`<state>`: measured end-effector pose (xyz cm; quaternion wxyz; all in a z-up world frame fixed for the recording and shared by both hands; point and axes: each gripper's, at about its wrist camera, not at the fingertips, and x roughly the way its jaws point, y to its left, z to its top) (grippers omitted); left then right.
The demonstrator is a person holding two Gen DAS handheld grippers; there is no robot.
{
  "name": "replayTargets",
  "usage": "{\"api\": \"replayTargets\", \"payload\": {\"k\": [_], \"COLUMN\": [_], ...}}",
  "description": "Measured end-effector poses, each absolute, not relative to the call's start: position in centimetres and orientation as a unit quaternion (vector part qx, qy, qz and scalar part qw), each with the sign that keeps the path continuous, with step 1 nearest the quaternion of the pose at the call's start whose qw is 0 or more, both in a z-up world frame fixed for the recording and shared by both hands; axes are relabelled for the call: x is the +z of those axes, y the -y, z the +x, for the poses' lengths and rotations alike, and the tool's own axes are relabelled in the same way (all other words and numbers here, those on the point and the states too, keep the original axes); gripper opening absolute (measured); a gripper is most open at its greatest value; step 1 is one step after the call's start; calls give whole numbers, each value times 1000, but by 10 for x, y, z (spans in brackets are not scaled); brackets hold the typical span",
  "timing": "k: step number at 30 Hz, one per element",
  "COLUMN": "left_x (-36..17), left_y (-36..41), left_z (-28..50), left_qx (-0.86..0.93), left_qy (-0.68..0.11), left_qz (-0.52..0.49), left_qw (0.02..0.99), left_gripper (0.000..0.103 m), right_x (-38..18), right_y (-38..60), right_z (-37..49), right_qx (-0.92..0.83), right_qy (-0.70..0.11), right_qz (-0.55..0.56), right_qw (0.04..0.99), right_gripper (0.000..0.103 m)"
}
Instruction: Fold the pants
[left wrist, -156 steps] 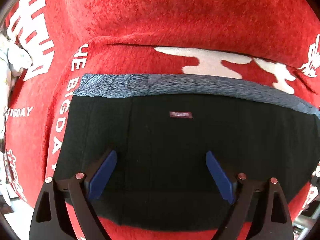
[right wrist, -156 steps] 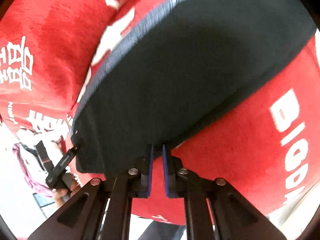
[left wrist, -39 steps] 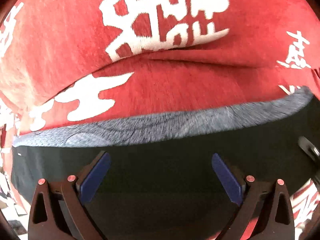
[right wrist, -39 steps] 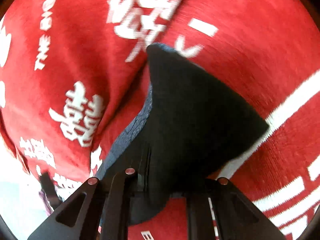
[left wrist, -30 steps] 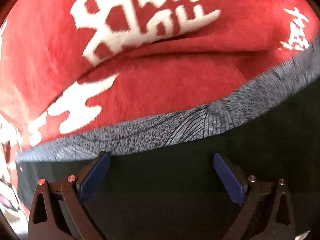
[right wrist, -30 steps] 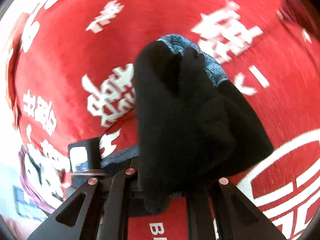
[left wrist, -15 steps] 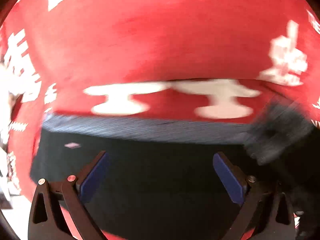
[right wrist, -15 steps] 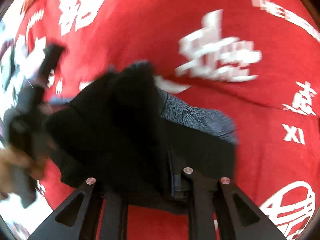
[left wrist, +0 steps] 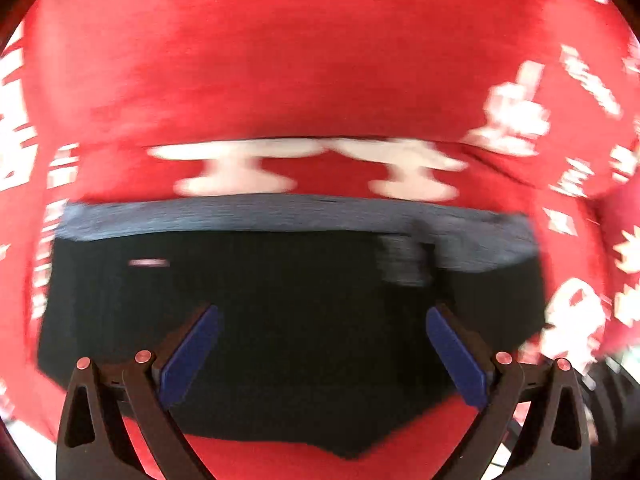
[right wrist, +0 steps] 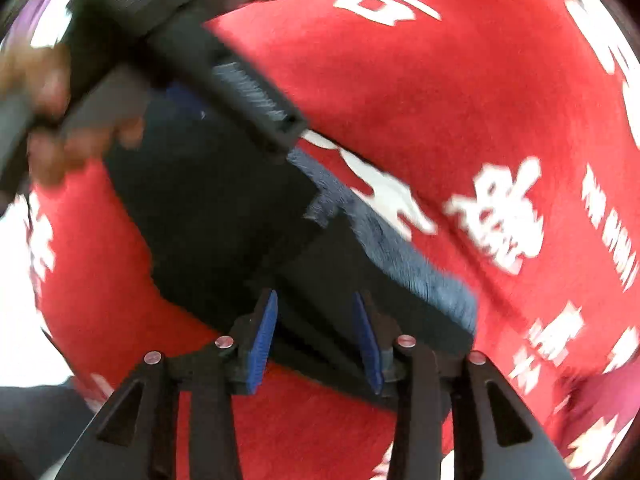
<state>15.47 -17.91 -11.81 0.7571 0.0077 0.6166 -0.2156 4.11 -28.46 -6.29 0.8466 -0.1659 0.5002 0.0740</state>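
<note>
The black pants lie folded flat on the red cloth, their grey patterned waistband along the far edge. My left gripper is open and empty just above the black fabric. In the right wrist view the pants run diagonally, with a folded layer on top and the waistband to the right. My right gripper is open over their near edge and holds nothing. The left gripper's body and the hand on it show at the upper left.
A red cloth with white characters and lettering covers the whole surface under the pants, and it also fills the right wrist view. Its edge and a bright floor show at the left.
My right gripper has let go of the pants end it carried over and has opened. The carried part now lies on the rest of the pants. My left gripper stayed open and shifted sideways.
</note>
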Motion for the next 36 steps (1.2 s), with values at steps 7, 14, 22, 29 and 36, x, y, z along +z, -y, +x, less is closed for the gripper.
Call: {"api": "replayTargets", "payload": {"k": [7,14,22,29,36], "left_x": [-134,-162,-153,-175,-165], "left_y": [256,282,260,254,248], "left_z": [139,136,122,119,119], "left_qx": [-323,-327,-329,-311,-309], "left_qy": [-656,-688,-677,-684,-681], "left_qz": [-4,0,35,6,11], "left_qw": [682,647,657,660,664], "left_gripper": [73,4,4,5,5], "right_x": [-82,-95,-81,-125,-176], "right_y": [407,432,473,541,559], "right_z": [49,35,32,92,135], "right_qx": [-9,-14,3,9,40], "right_qy": [-571,-578,-558,-556,-582], "right_qz": [98,172,225,310,414], "right_qw": [815,797,799,771,699], "right_gripper": [44,44,44,60,36]}}
